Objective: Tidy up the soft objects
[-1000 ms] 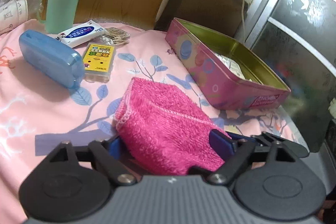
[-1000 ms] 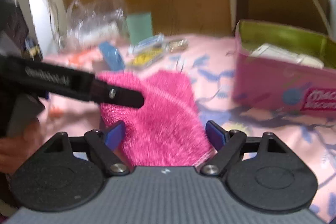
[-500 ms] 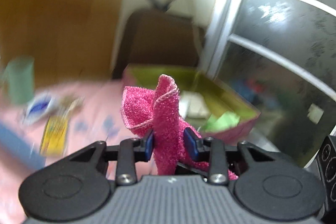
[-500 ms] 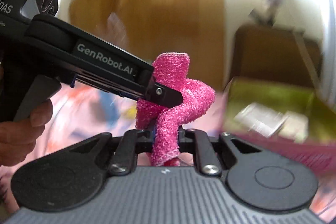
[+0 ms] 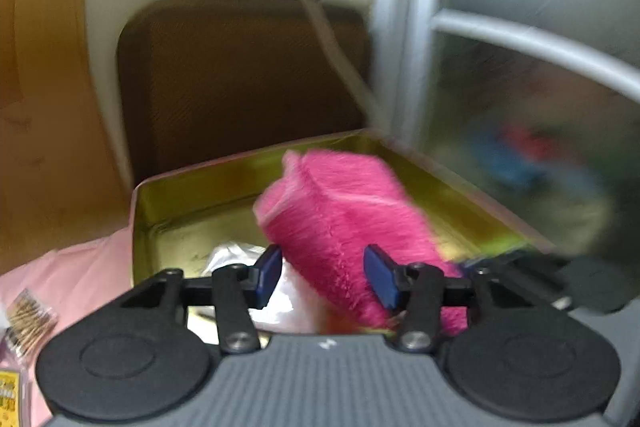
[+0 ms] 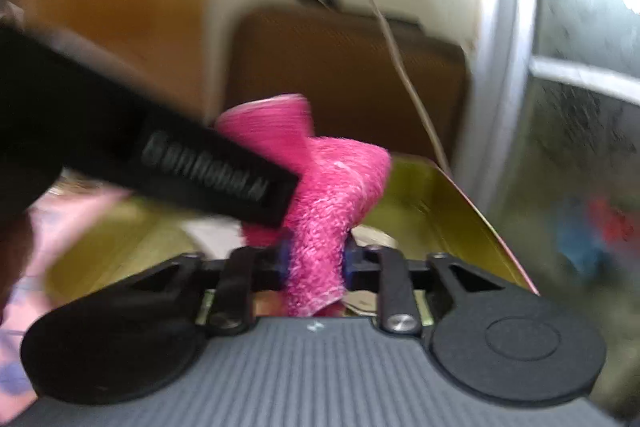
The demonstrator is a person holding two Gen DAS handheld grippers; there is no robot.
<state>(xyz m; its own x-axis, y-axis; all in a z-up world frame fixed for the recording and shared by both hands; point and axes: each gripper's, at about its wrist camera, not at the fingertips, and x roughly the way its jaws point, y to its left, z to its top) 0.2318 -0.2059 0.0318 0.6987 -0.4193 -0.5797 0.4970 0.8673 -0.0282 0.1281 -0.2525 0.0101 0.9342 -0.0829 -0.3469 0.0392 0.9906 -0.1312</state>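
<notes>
Pink towel point(image 5: 340, 211): bunched, blurred, over open tin box point(image 5: 192, 183) with gold-green interior; white items inside box beneath it.
Left gripper point(image 5: 323, 277): fingers point(image 5: 269, 273) opening, towel between, gap visible beside towel; no firm grip.
Right gripper point(image 6: 315, 261): fingers opening, blue pads touching towel strip on both sides.
Pink floral cloth point(image 5: 80, 267) on worktop; brown chair back point(image 5: 240, 75) behind box.
</notes>
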